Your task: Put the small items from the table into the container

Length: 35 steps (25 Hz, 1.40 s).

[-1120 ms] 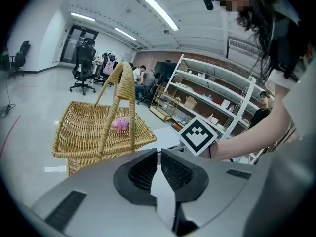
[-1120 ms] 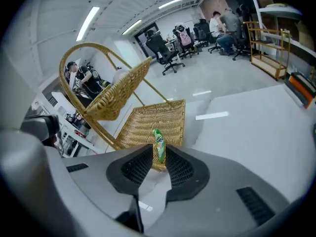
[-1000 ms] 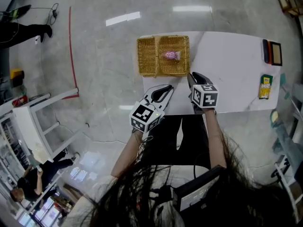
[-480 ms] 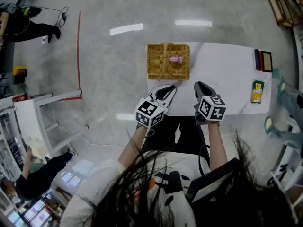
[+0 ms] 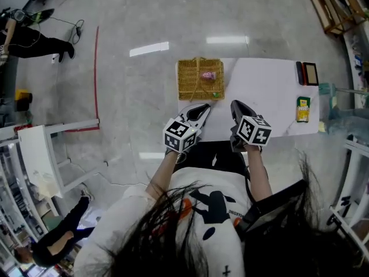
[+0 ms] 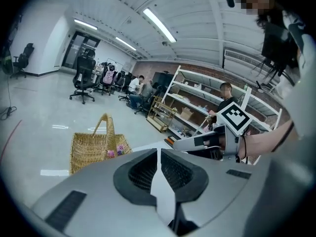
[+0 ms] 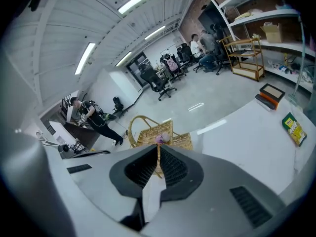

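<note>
**Head view.** White bench (image 5: pixel 265 91) lies ahead, with a wicker basket (image 5: pixel 196 79) on its left end. A pink item (image 5: pixel 208 75) lies inside the basket, right of the handle. A small green thing (image 5: pixel 215 95) sits at the basket's near right corner; I cannot tell whether it is inside the rim or on it. The left claw (image 5: pixel 202 109) hangs over the near bench edge, with the basket at its 12 o'clock, close but apart. The right claw (image 5: pixel 236 105) is at the left one's 3 o'clock, also clear of the basket. A yellow-green packet (image 5: pixel 302 109) lies well off toward 3 o'clock, near the right edge. A dark flat box (image 5: pixel 307 74) sits at the far right corner, about 1 o'clock from the right claw.

**Left gripper view.** Jaws are pressed together at the tips, with nothing between them. The basket stands at 10 o'clock beyond them, handle upright, pink showing inside. The right claw and its marker cube (image 6: pixel 237 118) reach in from 2 o'clock, on a bare forearm.

**Right gripper view.** Jaws are pressed together and empty. The basket sits dead ahead at 12 o'clock, with the pink item in it just above the tips. The packet is at 3 o'clock on the bench and the box at 2 o'clock, farther off.
</note>
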Motion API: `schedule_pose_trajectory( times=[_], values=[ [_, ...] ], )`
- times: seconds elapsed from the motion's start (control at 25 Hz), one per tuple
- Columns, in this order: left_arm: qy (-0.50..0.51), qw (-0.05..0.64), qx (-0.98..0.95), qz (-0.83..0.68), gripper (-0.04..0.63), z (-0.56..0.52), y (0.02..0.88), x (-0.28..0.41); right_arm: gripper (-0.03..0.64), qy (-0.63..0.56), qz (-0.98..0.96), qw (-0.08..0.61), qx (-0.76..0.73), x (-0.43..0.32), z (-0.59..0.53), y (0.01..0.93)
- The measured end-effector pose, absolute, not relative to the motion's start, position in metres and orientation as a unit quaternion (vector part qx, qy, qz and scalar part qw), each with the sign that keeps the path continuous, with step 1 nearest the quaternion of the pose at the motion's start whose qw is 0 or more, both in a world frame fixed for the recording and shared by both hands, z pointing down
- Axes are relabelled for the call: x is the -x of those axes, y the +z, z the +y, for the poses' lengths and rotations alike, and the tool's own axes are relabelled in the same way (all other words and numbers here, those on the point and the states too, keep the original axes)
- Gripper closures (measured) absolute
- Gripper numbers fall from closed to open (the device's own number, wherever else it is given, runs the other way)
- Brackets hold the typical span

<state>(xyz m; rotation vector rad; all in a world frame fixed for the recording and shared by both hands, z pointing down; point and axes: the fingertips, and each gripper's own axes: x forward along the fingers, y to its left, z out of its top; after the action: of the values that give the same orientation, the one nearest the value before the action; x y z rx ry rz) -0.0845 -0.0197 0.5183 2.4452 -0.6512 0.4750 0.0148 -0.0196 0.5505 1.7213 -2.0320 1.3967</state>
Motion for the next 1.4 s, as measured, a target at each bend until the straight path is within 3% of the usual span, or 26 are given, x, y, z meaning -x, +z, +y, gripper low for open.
schedule_pose_trajectory(
  times=[0.24,0.6,1.4],
  values=[
    [0.162,0.27,-0.92,-0.234,0.58,-0.024,0.497,0.085,0.589,0.471,-0.671,0.035,-0.572,-0.009,-0.015,0.53],
    [0.176,0.236,-0.93,-0.218,0.581,-0.018,0.486,0.091,0.589,0.456,-0.688,0.051,-0.562,0.012,-0.012,0.518],
    [0.161,0.265,-0.933,-0.184,0.58,-0.015,0.484,0.05,0.589,0.471,-0.656,0.04,-0.589,-0.029,0.008,0.527]
  ],
)
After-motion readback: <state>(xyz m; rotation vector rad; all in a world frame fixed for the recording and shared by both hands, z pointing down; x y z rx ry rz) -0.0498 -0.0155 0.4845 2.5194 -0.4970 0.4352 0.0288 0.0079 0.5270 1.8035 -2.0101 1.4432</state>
